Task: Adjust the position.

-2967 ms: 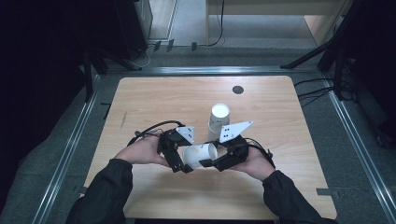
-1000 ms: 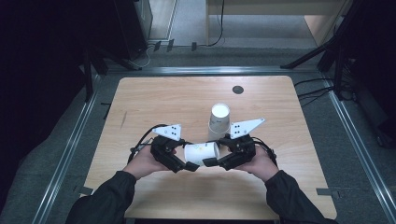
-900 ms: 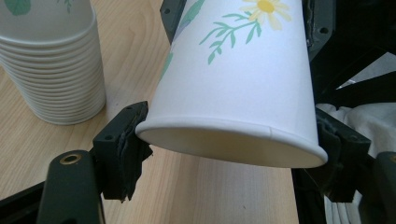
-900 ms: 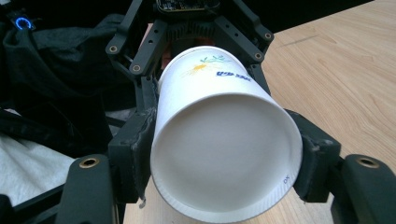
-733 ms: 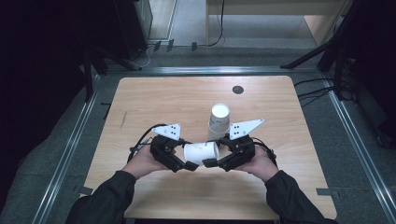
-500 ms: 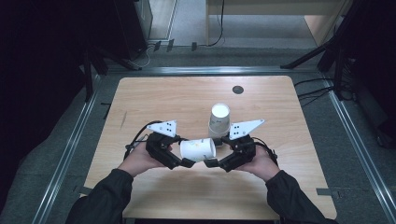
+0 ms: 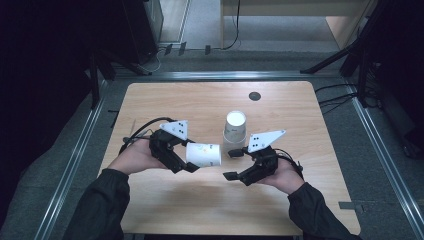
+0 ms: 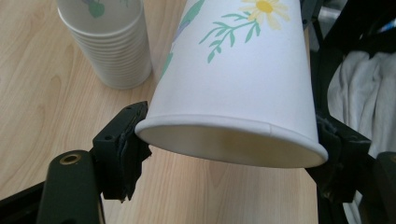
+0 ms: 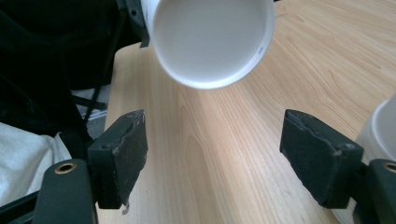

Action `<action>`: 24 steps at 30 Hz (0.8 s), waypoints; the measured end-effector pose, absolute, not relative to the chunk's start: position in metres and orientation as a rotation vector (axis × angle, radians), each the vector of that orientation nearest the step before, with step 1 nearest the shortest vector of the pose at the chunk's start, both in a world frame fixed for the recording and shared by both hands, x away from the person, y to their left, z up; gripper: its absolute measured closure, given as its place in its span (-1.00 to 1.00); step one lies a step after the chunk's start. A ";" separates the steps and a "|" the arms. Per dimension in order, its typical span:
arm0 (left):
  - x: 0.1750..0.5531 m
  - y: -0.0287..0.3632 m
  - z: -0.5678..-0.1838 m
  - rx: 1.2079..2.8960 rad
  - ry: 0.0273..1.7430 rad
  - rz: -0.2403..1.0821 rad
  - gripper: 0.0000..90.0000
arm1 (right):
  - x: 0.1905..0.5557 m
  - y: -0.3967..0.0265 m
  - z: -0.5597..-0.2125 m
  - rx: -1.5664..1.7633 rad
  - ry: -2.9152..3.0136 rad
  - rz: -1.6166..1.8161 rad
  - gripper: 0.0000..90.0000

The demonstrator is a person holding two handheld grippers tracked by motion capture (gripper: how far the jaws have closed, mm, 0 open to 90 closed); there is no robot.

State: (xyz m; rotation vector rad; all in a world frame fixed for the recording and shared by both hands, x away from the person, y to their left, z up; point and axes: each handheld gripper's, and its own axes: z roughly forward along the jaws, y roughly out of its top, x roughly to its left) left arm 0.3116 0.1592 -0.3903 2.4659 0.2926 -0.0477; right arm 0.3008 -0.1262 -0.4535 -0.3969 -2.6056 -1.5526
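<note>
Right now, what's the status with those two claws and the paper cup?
Left gripper shut on the flowered cup, held sideways above the table. Right gripper just opened, empty. Cup stack stands just beyond.

Stack of cups [image 7: 234,131] mid-table [image 7: 310,115], lone cup [image 7: 204,154] just left, nearer the person

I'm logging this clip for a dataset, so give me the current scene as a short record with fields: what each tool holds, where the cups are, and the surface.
left tool: shut on the paper cup, clamping it near the rim
paper cup: white with a flower print, lying sideways in the air, base toward the right tool
right tool: open, nothing between its jaws, which have just been opening; apart from the cup
cup stack: upright on the table, beyond the two tools
table: light wood
</note>
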 end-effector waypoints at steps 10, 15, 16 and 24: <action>0.314 0.137 -0.396 2.617 0.241 -0.049 -0.49 | 0.301 -0.125 -0.460 -0.416 -2.662 -1.473 -0.47; 0.313 0.134 -0.404 2.688 0.255 -0.034 -0.49 | 0.301 -0.121 -0.462 -0.387 -2.669 -1.461 -0.47; 0.313 0.133 -0.404 2.692 0.258 -0.030 -0.49 | 0.301 -0.120 -0.463 -0.385 -2.670 -1.456 -0.47; 0.310 0.122 -0.415 2.802 0.223 -0.031 -0.49 | 0.302 -0.107 -0.468 -0.368 -2.689 -1.424 -0.47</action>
